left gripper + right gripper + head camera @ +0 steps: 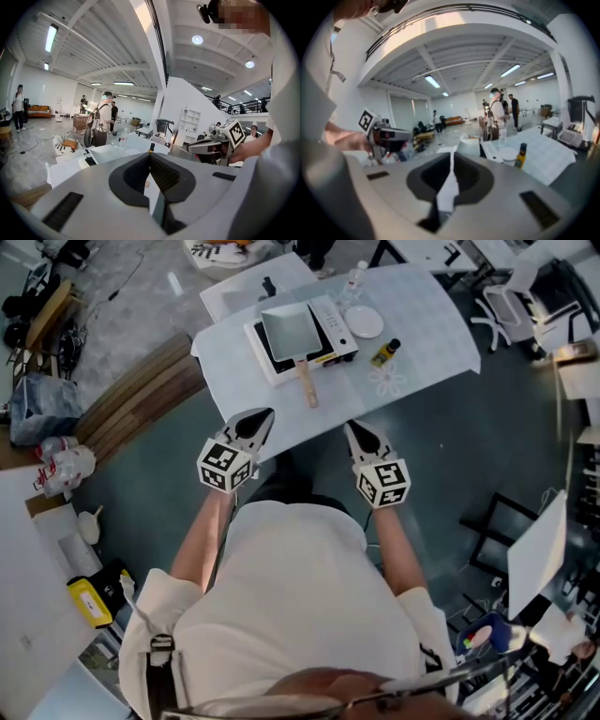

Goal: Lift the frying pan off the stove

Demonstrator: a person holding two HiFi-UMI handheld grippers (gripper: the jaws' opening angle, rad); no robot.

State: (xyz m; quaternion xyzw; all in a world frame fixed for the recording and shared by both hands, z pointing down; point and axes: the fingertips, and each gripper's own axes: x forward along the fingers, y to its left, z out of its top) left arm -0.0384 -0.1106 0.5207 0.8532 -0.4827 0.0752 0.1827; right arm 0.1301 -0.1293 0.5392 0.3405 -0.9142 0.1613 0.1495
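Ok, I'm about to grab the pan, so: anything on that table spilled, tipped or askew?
Nothing stands out. The frying pan sits flat on the stove, wooden handle toward the near table edge. The white plate lies beside it, the small bottle stands upright, and no spill shows on the tablecloth.

In the head view the frying pan [291,331] covers most of the stove [333,322], so the stove's top is hidden. The small yellow bottle [385,353] is too tiny to tell what it is. The right gripper view is blurry all over, and the right gripper [451,153] blocks the near part of the desk [543,154]. The left gripper [150,155] blocks much of the desk in its own view too.
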